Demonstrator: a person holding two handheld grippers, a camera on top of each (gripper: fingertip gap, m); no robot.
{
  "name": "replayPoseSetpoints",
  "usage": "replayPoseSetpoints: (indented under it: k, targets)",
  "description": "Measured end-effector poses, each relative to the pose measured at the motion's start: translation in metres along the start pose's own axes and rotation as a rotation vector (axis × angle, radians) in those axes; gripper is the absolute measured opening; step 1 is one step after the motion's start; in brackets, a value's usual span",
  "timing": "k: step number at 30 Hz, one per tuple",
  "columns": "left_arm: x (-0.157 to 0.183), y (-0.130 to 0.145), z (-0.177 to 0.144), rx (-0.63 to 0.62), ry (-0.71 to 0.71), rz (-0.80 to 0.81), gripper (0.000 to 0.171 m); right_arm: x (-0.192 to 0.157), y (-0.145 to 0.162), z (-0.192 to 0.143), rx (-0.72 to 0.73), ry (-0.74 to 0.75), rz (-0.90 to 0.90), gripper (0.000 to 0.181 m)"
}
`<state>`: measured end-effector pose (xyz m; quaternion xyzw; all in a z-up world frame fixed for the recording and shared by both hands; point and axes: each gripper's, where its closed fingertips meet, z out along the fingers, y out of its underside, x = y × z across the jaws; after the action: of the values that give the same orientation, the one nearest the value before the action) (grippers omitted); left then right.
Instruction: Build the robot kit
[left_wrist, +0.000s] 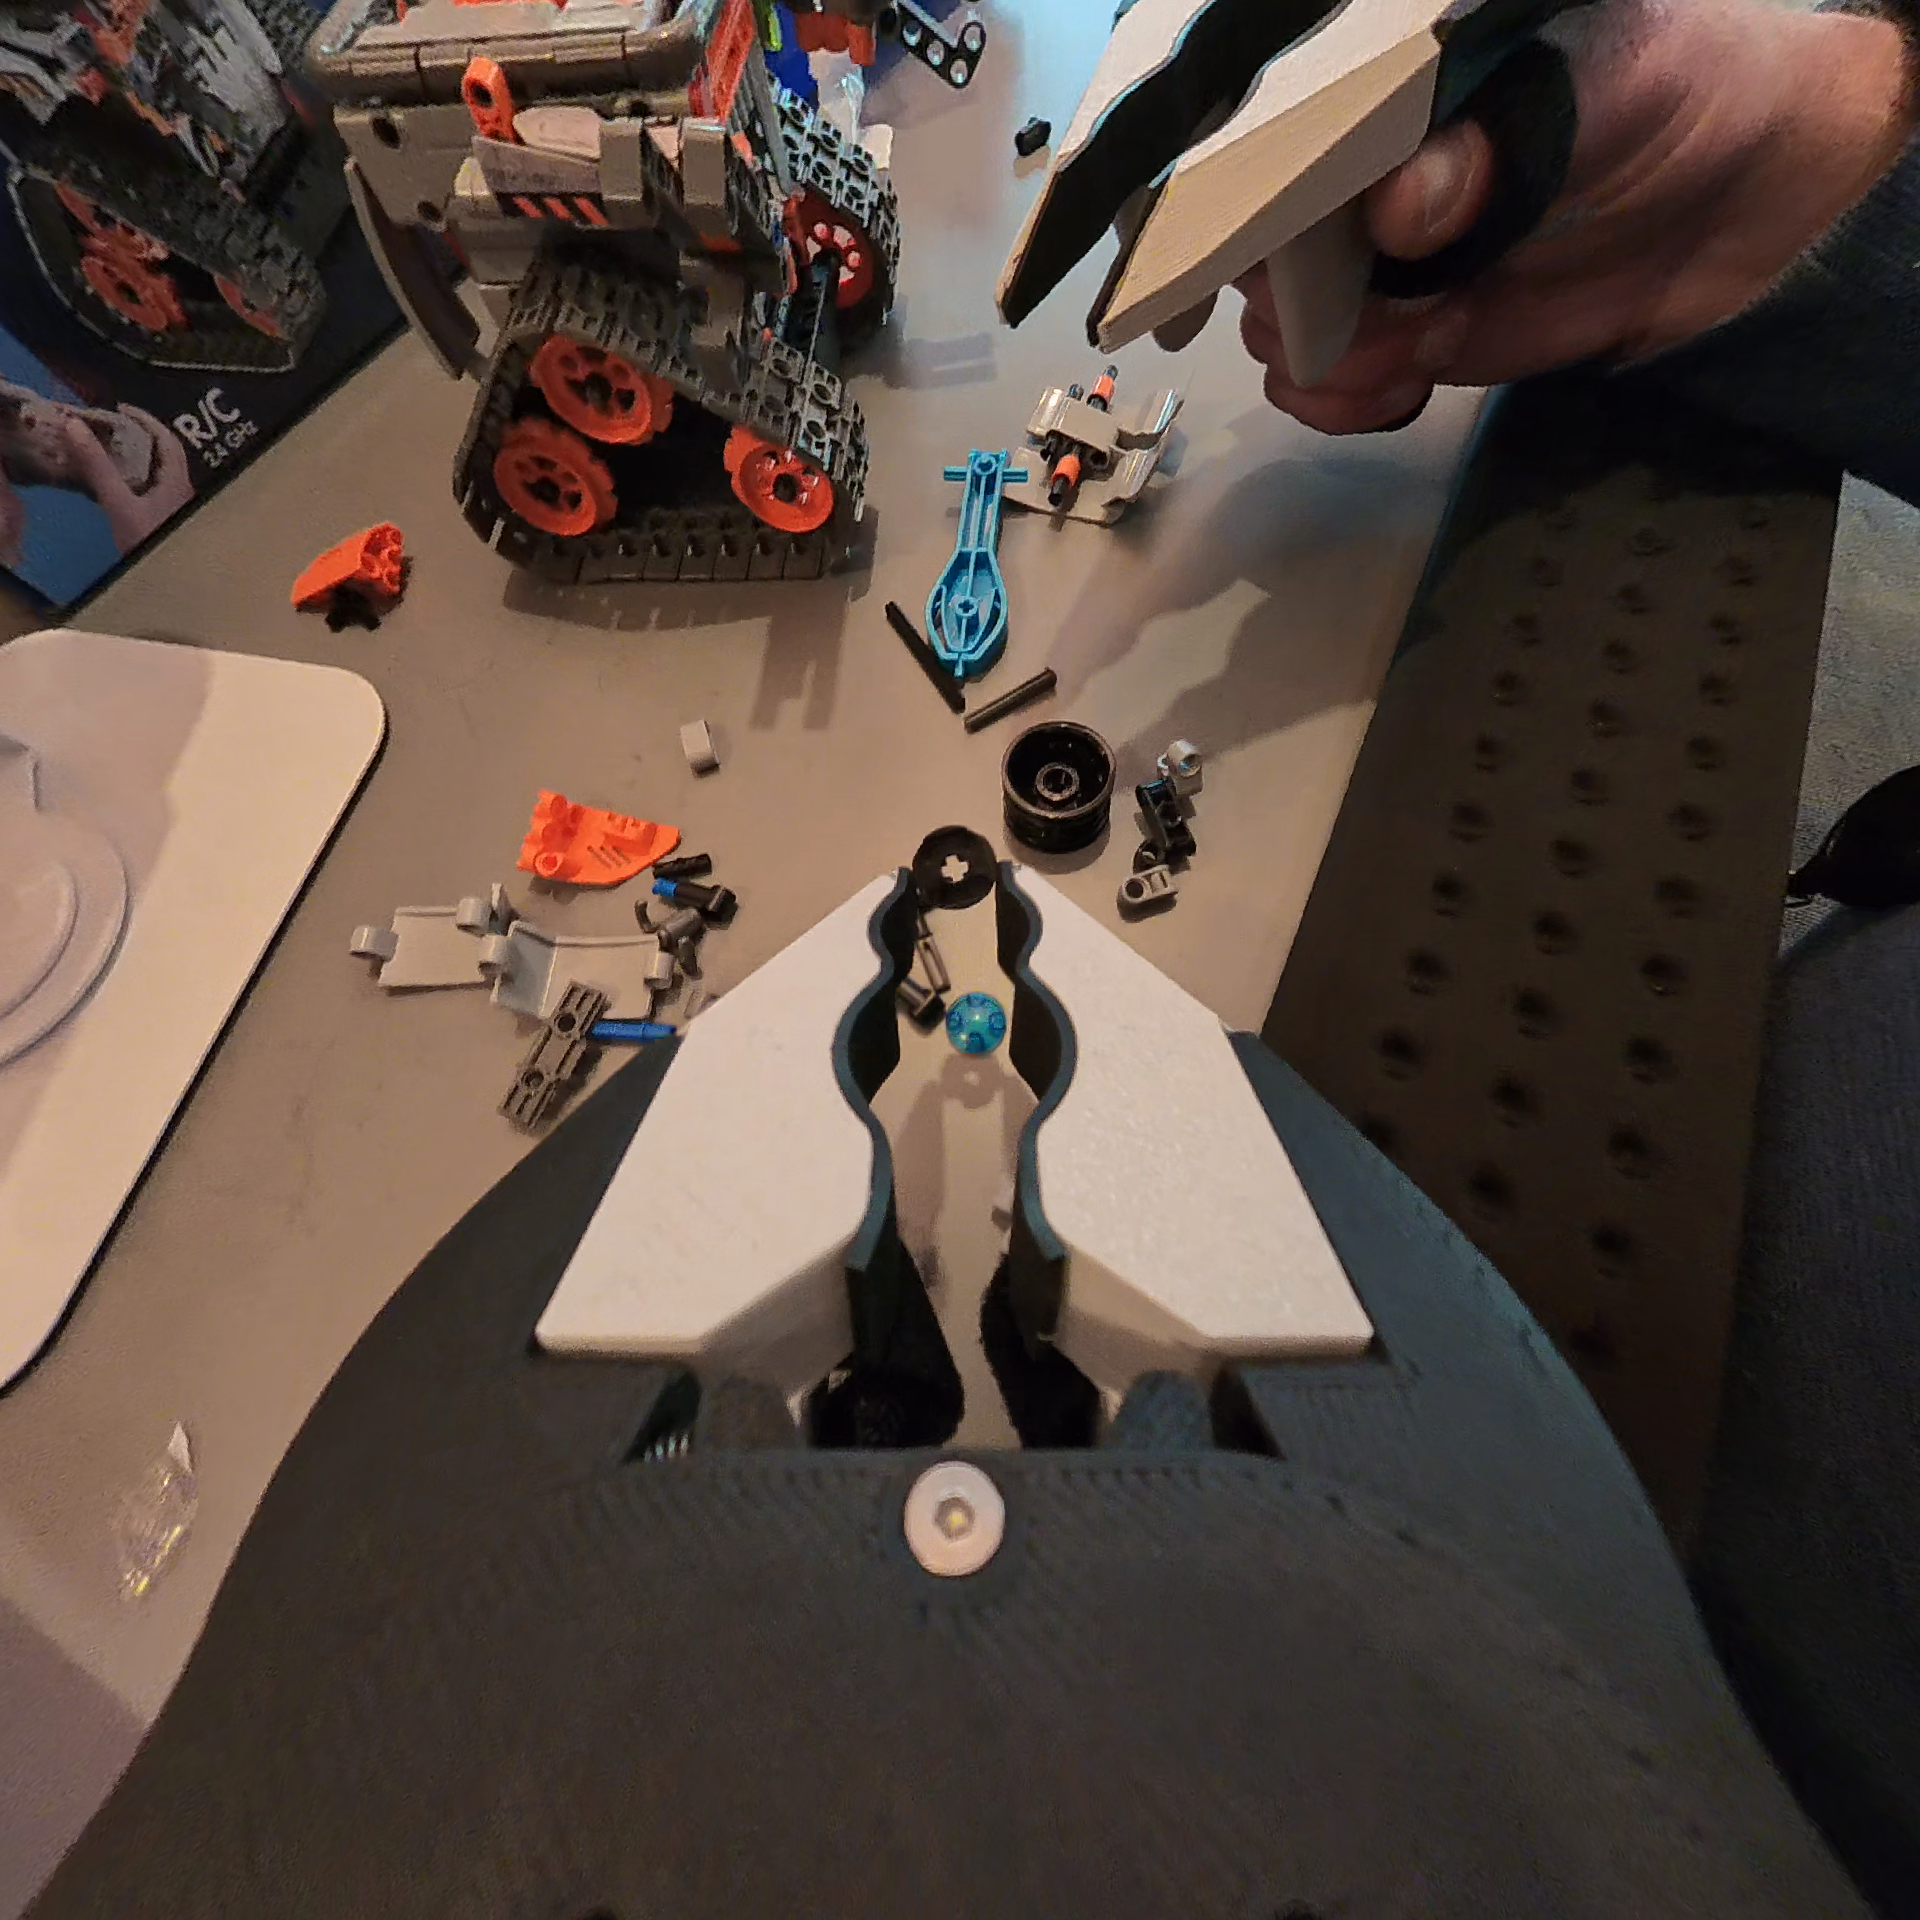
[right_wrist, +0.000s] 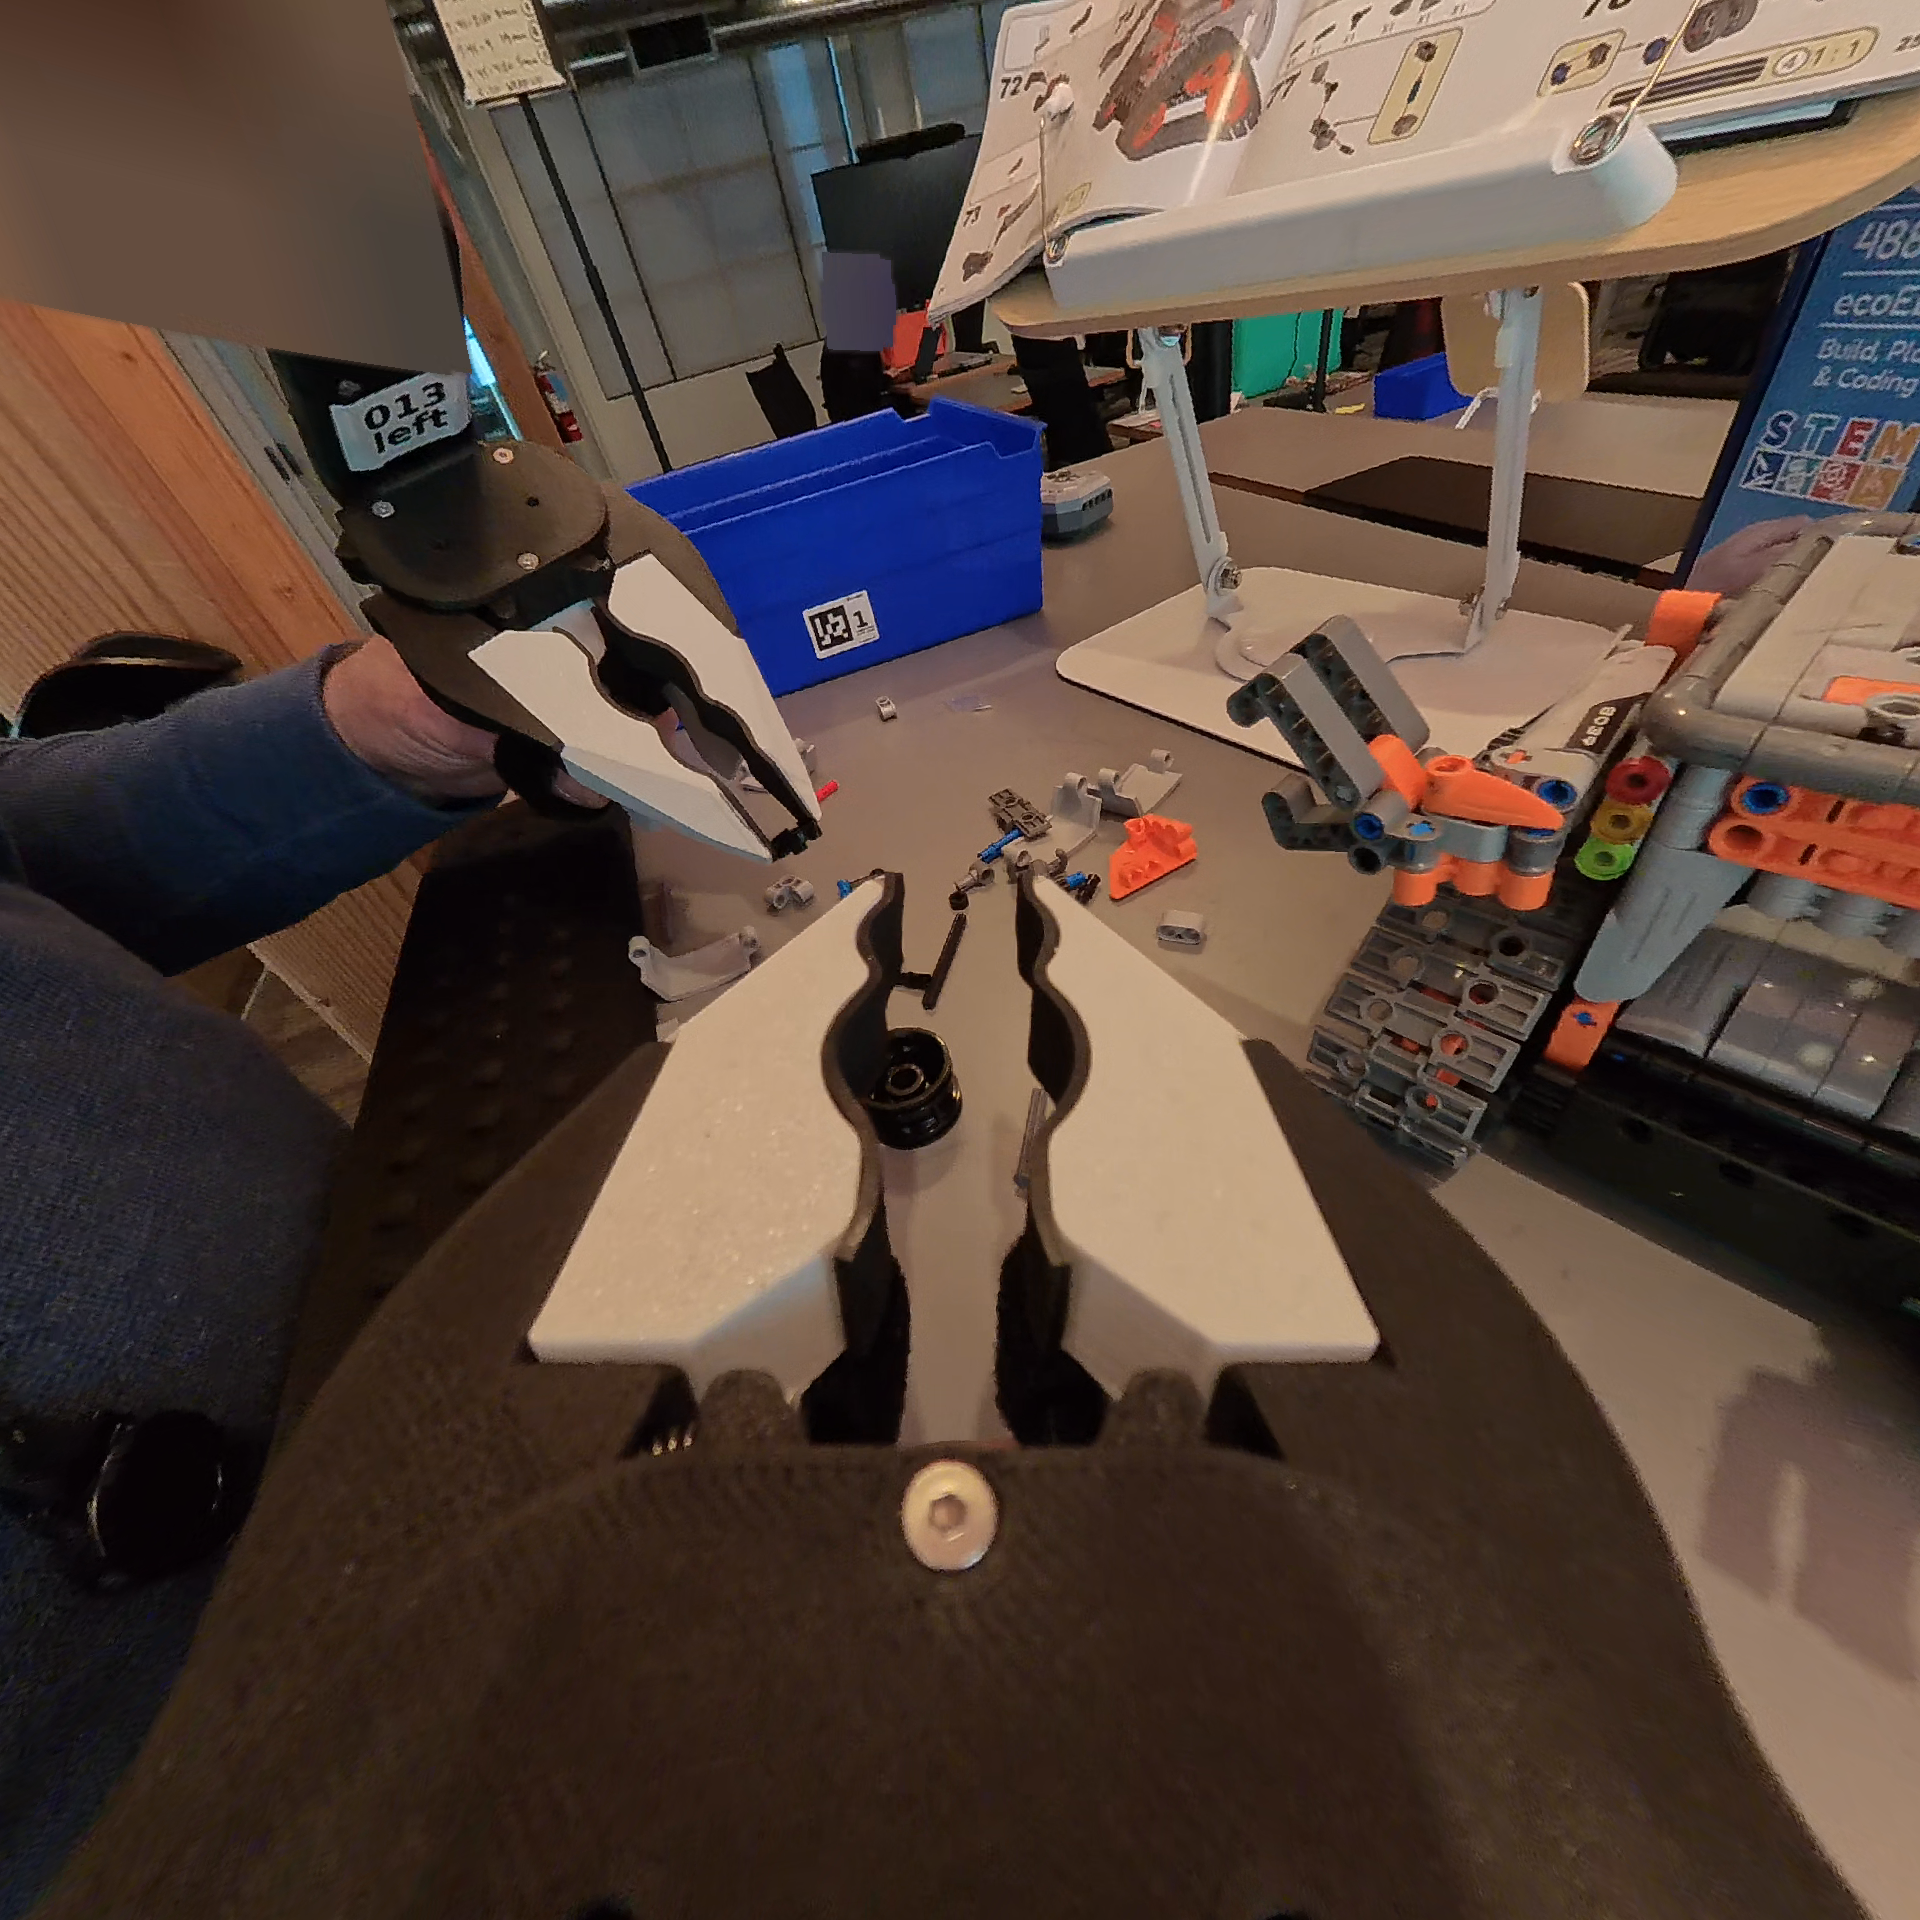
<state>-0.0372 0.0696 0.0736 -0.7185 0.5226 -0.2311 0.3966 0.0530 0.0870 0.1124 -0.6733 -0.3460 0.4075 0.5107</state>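
My left gripper (left_wrist: 954, 878) is shut on a small black round piece with a cross hole (left_wrist: 951, 865), held at the fingertips just above the grey table. It also shows in the right wrist view (right_wrist: 795, 840), held by a hand at the left. A blue translucent dome (left_wrist: 975, 1023) and a black wheel (left_wrist: 1058, 784) lie on the table near it. My right gripper (right_wrist: 956, 881) is open and empty, hovering over the black wheel (right_wrist: 914, 1091). It shows at the upper right in the left wrist view (left_wrist: 1055, 317). A grey and orange tracked vehicle model (left_wrist: 665, 416) stands beyond.
Loose parts lie around: an orange panel (left_wrist: 592, 836), grey curved panels (left_wrist: 520, 951), black axles (left_wrist: 925, 655), a blue tool (left_wrist: 971, 582), a small grey assembly (left_wrist: 1101, 447). A white stand base (left_wrist: 156, 883) is left, a black perforated mat (left_wrist: 1558, 831) right. A blue bin (right_wrist: 862, 540) stands behind. My hands' fingertips stand some 11 cm from each other. To the blue translucent dome (left_wrist: 975, 1023): left tips about 6 cm, right tips about 15 cm. Between my left fingertips and the black wheel (left_wrist: 1058, 784) there is roughly 7 cm.
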Motion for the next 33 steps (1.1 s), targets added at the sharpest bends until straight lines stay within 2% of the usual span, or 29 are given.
replayPoseSetpoints:
  k: [12,26,33]
  targets:
    - [0.008,-0.009,0.023,-0.027,0.010,0.080,0.013,0.007,0.001,-0.005,-0.002,0.035,-0.006,0.021]
    - [0.004,-0.015,0.024,-0.019,-0.025,0.119,0.013,0.010,0.000,-0.008,-0.003,0.052,-0.017,0.020]
    - [0.007,-0.020,0.025,-0.015,-0.052,0.189,0.013,0.010,0.005,-0.007,-0.026,0.049,-0.027,0.020]
